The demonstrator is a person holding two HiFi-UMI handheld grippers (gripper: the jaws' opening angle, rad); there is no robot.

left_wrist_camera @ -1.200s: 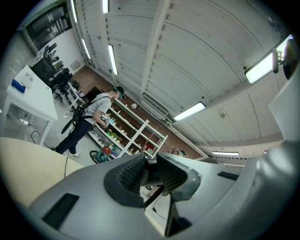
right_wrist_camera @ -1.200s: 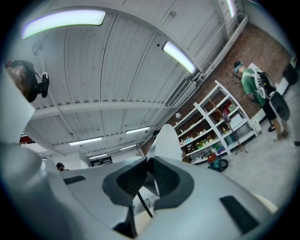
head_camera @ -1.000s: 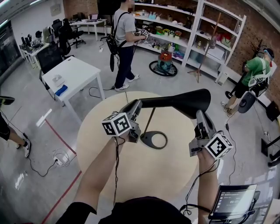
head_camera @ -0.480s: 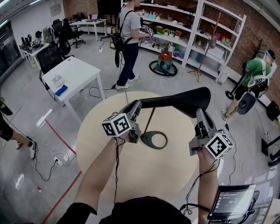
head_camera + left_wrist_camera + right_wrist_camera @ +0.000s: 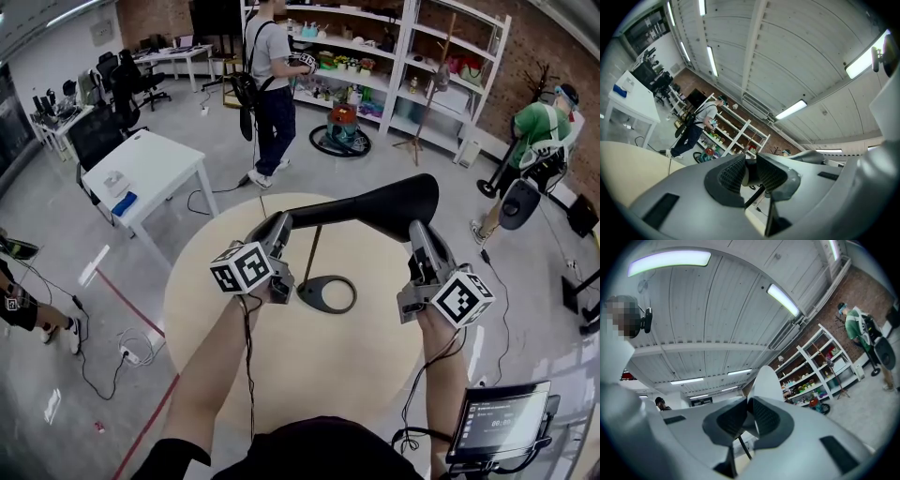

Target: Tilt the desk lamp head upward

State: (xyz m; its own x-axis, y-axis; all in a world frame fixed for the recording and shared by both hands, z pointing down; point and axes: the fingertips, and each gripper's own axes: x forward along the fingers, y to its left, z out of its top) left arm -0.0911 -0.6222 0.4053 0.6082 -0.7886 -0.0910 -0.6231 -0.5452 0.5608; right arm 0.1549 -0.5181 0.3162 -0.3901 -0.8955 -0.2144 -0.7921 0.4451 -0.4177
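At the middle left of the head view, my left gripper (image 5: 274,230) is clamped on the narrow rear end of the desk lamp head (image 5: 375,208). Its own view shows the pads (image 5: 731,174) nearly together, with a pale sliver of lamp pinched between them. I judge that hold is there to steady the tail as the pivot side. In the centre of the frame, the black head spans above its thin stem (image 5: 309,251) and ring base (image 5: 326,293), which rests on the round table (image 5: 309,384). At the middle right, my right gripper (image 5: 418,234) has its jaws drawn narrow on the rim of the wide end. It is placed there, I think, to lever that end upward.
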